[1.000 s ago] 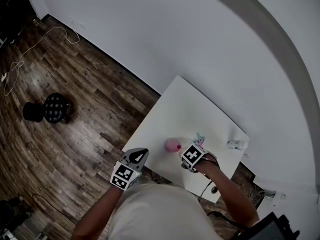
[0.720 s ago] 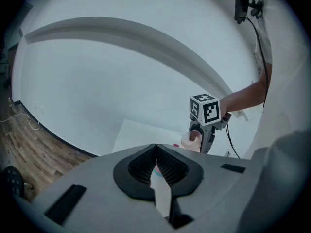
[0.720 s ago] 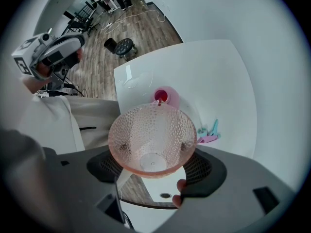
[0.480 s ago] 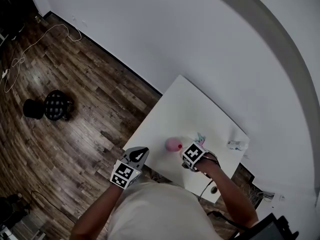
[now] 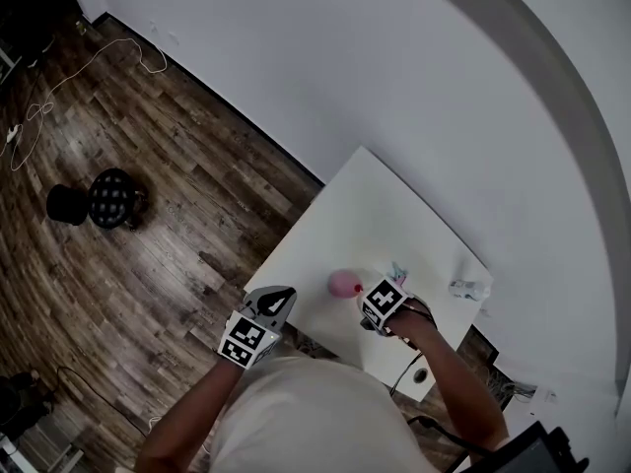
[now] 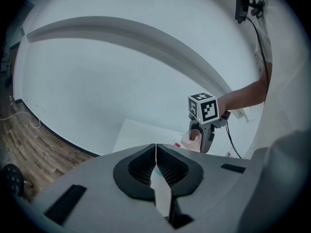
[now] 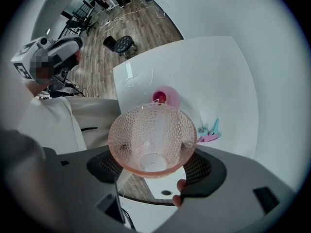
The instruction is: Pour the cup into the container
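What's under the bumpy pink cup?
A small round pink container with something red inside, on the white table. The rim of the dimpled pink plastic cup covers its near edge.

Both of my claws have pale grey shells. The left claw (image 6: 155, 147) has black ribbed pads (image 6: 142, 165) set in a black-lined hollow, with a black slot (image 6: 65, 204) on its flank. The right claw (image 7: 153, 166) is built the same. Each carries a white cube (image 5: 246, 341) printed with black square markers. A thin black cable (image 5: 407, 371) trails from the right one. I'm wearing a pale short-sleeved shirt (image 5: 315, 412).
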A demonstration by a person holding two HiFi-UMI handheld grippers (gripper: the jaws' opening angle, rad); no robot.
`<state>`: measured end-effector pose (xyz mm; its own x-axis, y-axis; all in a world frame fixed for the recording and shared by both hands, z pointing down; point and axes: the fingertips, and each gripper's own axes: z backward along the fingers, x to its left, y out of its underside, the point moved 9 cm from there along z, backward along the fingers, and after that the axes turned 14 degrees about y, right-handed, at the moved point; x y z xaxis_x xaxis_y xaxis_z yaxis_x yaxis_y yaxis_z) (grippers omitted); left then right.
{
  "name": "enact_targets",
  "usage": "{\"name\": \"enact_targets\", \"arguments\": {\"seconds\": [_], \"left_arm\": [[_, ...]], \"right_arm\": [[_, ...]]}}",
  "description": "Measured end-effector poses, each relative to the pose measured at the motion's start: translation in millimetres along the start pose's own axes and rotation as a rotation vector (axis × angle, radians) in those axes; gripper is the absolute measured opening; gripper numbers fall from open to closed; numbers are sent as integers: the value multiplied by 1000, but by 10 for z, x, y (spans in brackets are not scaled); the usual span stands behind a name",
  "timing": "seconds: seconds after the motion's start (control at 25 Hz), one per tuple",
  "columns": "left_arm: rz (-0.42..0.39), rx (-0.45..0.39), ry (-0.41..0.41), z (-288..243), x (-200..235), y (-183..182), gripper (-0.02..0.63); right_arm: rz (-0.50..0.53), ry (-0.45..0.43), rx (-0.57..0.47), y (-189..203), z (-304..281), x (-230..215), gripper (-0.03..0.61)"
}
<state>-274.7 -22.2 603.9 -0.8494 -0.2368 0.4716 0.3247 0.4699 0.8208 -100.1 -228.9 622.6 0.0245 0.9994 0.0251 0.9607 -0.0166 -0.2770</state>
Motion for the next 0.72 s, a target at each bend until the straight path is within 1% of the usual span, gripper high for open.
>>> {"name": "enact_targets", "arguments": {"seconds": [0.72], "left_arm": [[1,2,3,-48,18,4,12]], "right_arm": [[12,-20,38,24,6,-17,360]]}}
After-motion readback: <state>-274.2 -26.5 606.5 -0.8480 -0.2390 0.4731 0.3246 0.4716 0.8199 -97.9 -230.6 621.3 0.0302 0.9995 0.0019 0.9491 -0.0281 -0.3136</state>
